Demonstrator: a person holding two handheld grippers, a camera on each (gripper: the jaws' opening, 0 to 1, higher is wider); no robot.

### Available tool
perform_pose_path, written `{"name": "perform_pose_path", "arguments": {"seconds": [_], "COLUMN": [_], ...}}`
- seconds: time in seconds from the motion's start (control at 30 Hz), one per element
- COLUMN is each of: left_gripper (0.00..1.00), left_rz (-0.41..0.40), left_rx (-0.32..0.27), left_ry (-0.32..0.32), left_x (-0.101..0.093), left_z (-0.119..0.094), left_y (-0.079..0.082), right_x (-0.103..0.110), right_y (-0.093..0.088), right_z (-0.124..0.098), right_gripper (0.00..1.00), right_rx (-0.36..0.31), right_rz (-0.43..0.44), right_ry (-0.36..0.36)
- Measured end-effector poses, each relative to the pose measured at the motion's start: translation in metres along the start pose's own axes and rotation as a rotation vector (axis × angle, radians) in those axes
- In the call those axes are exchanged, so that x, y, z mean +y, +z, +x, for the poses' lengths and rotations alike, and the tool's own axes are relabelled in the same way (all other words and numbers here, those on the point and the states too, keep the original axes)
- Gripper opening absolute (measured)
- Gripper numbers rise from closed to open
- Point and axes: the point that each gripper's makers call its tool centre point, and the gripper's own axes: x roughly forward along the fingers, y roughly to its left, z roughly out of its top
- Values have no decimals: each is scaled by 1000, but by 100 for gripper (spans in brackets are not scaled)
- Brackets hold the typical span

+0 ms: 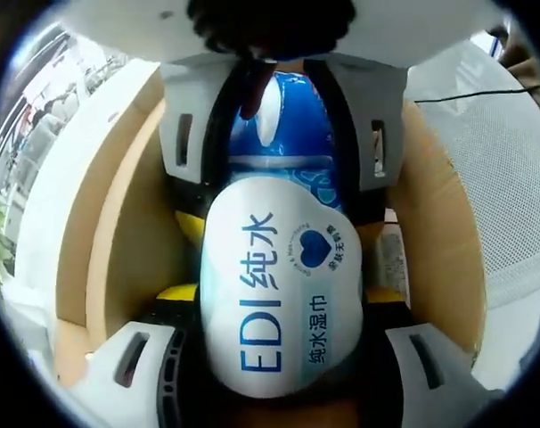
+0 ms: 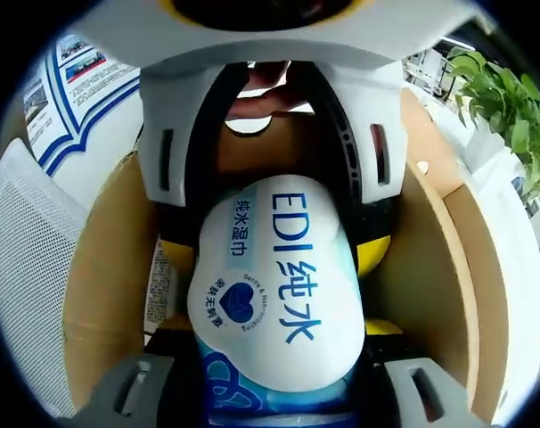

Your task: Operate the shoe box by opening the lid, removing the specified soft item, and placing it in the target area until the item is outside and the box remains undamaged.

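The wet-wipes pack (image 1: 279, 285) sits inside the open cardboard shoe box (image 1: 118, 232), clamped end to end: left gripper (image 1: 274, 392) holds its near end, right gripper (image 2: 270, 401) the opposite. Judged light, soft, slippery-filmed; grip the pack's ends, gently.

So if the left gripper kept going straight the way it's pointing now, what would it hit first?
The left gripper already has the white and blue wet wipes pack between its jaws. Going on, it would probably meet the right gripper facing it at the pack's far end, inside the cardboard shoe box; depth is unclear.
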Motion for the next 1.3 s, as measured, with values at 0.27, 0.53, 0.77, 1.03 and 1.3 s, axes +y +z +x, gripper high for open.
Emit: {"name": "perform_pose_path", "arguments": {"seconds": [0.27,0.53,0.77,1.03,1.3], "left_gripper": [67,66,64,63,61], "left_rz": [19,47,31,50,67], "left_rx": [-29,-15,4,22,46], "left_ry": [-1,11,-7,-26,-44], "left_x": [0,1,-3,-9,-14], "left_z": [1,-1,-7,-19,-30], "left_y": [0,3,3,13,19], "right_x": [1,0,6,12,17], "right_y": [2,3,10,17,23], "right_z": [-1,-5,-17,-31,-45], "right_gripper": [65,61,56,56,54], "right_rx": [-6,-6,-33,-52,-71], "right_rz": [-36,3,33,49,84], "right_ry": [-11,-24,-23,-21,-31]}}
